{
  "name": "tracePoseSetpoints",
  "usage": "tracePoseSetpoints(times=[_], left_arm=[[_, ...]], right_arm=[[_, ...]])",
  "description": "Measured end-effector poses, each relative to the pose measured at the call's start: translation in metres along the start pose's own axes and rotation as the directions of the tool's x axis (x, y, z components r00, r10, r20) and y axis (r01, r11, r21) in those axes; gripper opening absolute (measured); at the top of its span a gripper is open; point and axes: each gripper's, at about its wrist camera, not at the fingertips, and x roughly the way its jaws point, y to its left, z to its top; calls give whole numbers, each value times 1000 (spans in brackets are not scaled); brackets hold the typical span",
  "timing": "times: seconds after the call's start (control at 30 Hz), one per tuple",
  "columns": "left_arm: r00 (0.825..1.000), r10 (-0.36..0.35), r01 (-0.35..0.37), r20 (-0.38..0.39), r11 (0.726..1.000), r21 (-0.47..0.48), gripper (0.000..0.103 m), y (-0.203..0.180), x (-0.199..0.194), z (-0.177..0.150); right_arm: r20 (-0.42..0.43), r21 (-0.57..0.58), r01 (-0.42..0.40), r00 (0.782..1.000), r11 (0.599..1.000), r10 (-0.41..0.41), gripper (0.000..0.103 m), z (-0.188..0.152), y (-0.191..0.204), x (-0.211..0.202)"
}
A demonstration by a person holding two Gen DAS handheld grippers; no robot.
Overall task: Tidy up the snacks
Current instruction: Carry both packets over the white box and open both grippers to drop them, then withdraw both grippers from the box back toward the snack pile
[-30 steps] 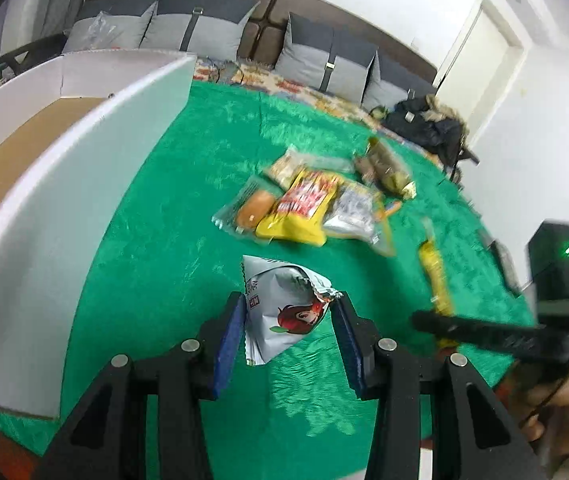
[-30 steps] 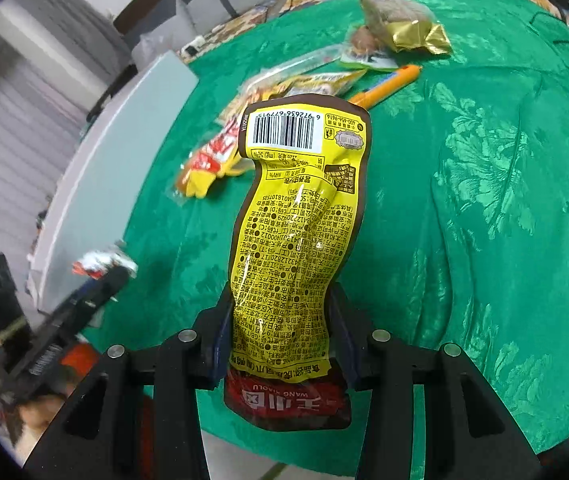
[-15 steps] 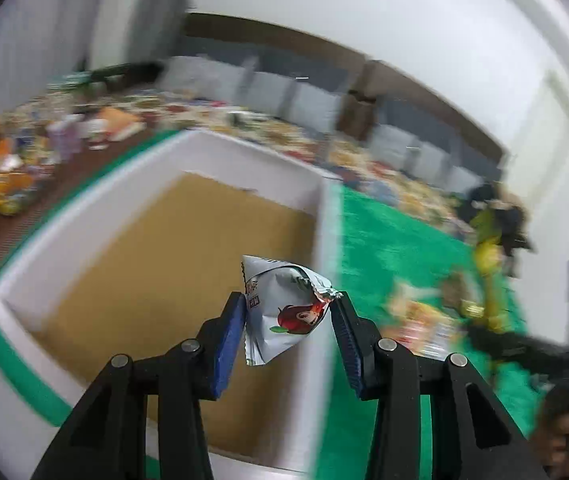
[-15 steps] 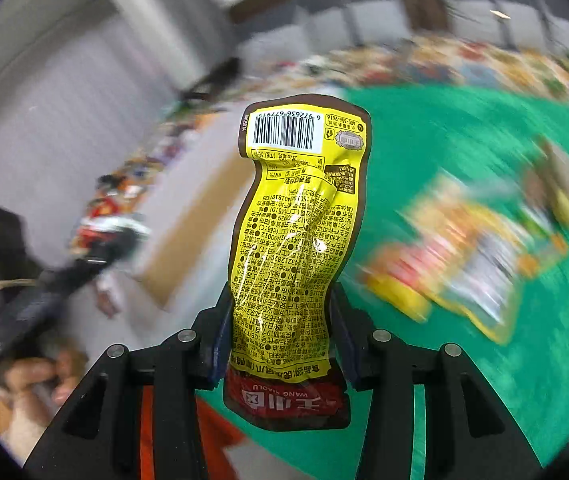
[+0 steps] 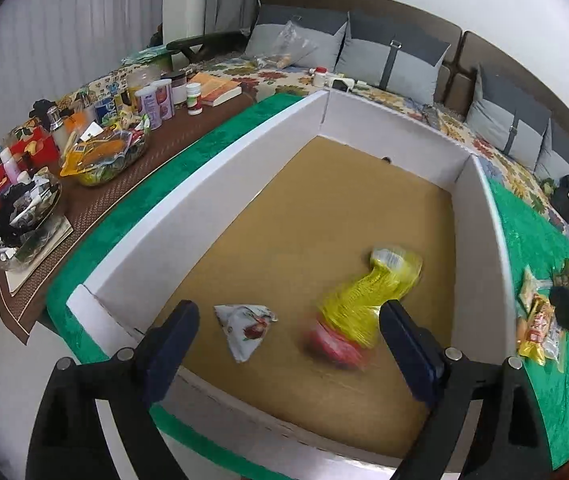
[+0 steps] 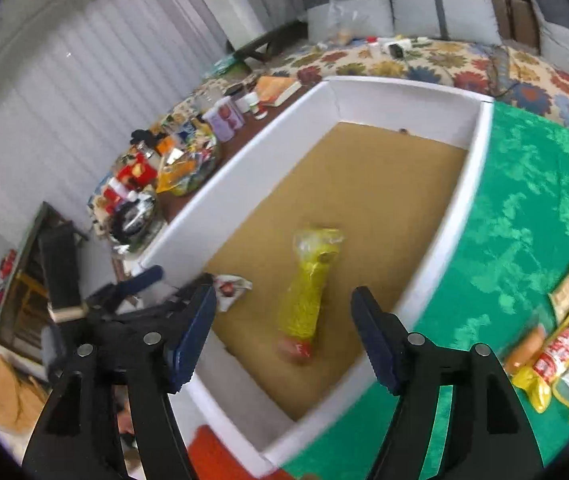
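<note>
A white-walled box (image 5: 220, 168) (image 6: 460, 184) with a brown floor stands on the green cloth. Inside it lie a small white packet with a red fruit picture (image 5: 246, 326) (image 6: 230, 286) and a long yellow packet with a red end (image 5: 364, 300) (image 6: 306, 300), the yellow one motion-blurred. My left gripper (image 5: 288, 340) hovers above the box's near end, its jaws opening, with nothing pressed between the pads. My right gripper (image 6: 284, 332) hangs over the same end, its jaws opening too, clear of the yellow packet. The left gripper (image 6: 140, 280) also shows in the right wrist view.
Several loose snack packets (image 5: 538, 320) (image 6: 564, 344) lie on the green cloth right of the box. A brown side table (image 5: 96, 200) left of the box holds bowls, jars and a book. A flowered sofa with grey cushions (image 5: 396, 60) runs along the back.
Both grippers swung left from the green cloth to over the box. Both have let go: the white packet and the yellow packet now lie on the box floor, and the jaws stand wide.
</note>
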Motion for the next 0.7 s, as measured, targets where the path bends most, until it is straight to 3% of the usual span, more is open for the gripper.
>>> tracePoseSetpoints(times=[0.13,0.23,0.33,0.37,0.5,0.57,0.63,0.7], left_arm=[[998,-61,60,19,997,51,95,-30,-16,8],[994,-104,100,32,990,104,97,-59,-24,9],[994,-97,88,57,986,140,97,-84,-28,8],[993,-92,81,69,985,151,97,-93,-27,7],[995,-67,50,78,978,203,97,-126,-21,1],[996,-23,-1,88,965,262,97,-143,-15,-3],[996,12,-41,92,948,316,97,-158,-10,-8],[994,57,-88,93,923,375,97,-173,-4,-14]], right_arm=[[47,-8,130,990,991,-129,77,-46,-45,-36],[57,-45,331,943,943,-328,77,-102,-95,-64],[53,-4,511,859,860,-510,77,-157,-155,-98],[49,49,569,820,821,-571,77,-179,-182,-116],[45,197,677,717,709,-696,77,-227,-247,-166],[46,245,697,686,674,-726,77,-240,-269,-183],[53,278,694,679,664,-732,77,-251,-278,-194],[55,305,679,687,668,-724,77,-250,-287,-199]])
